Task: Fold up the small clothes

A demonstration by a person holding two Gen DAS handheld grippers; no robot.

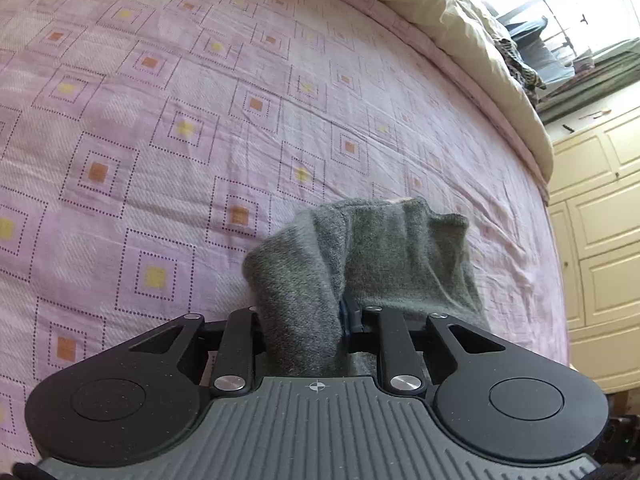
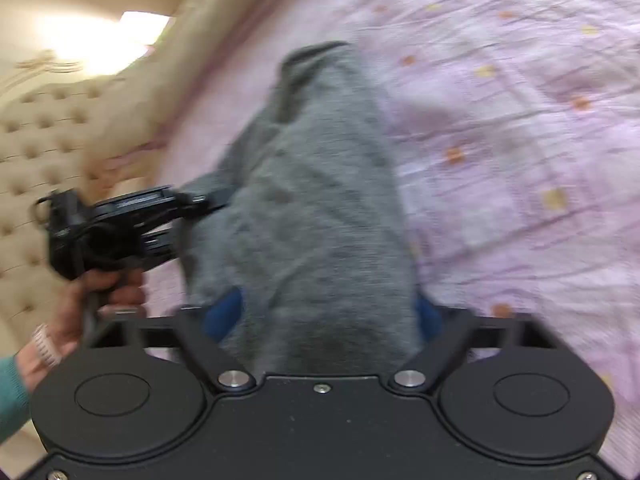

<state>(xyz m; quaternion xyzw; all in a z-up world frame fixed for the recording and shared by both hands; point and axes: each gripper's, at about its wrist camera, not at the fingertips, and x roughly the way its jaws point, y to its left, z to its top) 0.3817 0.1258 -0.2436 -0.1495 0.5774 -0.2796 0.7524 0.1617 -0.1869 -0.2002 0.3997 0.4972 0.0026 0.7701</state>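
Left hand-held gripper: jaws nearly together, pinching a fold of the grey knitted garment; in the right wrist view it shows from the side, gripped by a hand with a teal sleeve, its tips buried in the cloth's left edge.
Garment: lifted above the pink patterned bedsheet, draped over both grippers' fingers; what kind of garment cannot be told.
Right hand-held gripper: jaws wide apart, grey cloth filling the gap; blue pads peek out at each side; whether they clamp the cloth cannot be told.
Hard to make out: right wrist view is motion-blurred; the tufted headboard smears; fingertips hidden under fabric.
Far right, left view: beige duvet, cream cupboard doors.
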